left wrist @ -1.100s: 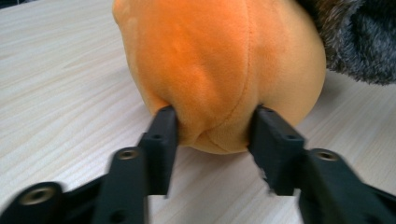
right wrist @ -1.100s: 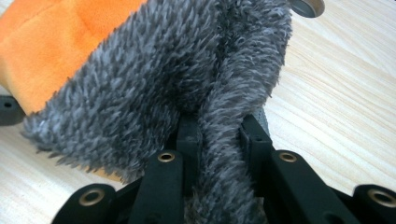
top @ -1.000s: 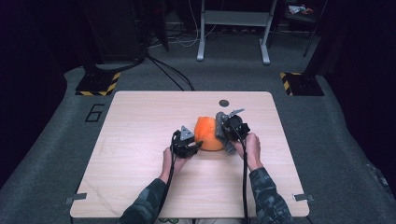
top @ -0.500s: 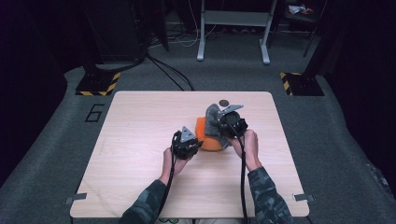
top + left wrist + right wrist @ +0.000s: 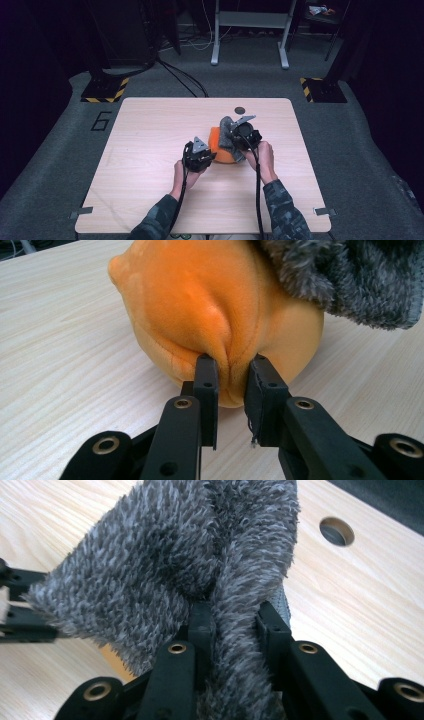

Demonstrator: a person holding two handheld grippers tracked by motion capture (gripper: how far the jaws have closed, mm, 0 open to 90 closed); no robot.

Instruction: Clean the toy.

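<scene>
From up high I see the counter (image 5: 150, 165) as a pale wooden top on grey carpet, its near edge cut off at the bottom of the view along with both of my sleeves; the far room is dark, and I make out little there beyond a white frame stand (image 5: 248, 30) and two yellow-and-black striped base plates (image 5: 105, 90) on the floor; a small round hole (image 5: 240, 110) sits in the counter near its far edge, right of centre. The orange plush cushion (image 5: 220, 150) lies around the middle of the counter, and much of it is hidden from above by the grey fuzzy cloth (image 5: 227, 131) draped over its far right side and by my two tools. The left gripper (image 5: 230, 385) comes at the cushion from its near left, jaws clenched on a pinched fold of the orange fabric; the right gripper (image 5: 232, 617) has its jaws clamped on a ridge of the grey cloth, whose pile covers the jaw tips, so I cannot see how deep the bite goes; the cloth hangs touching the cushion.
</scene>
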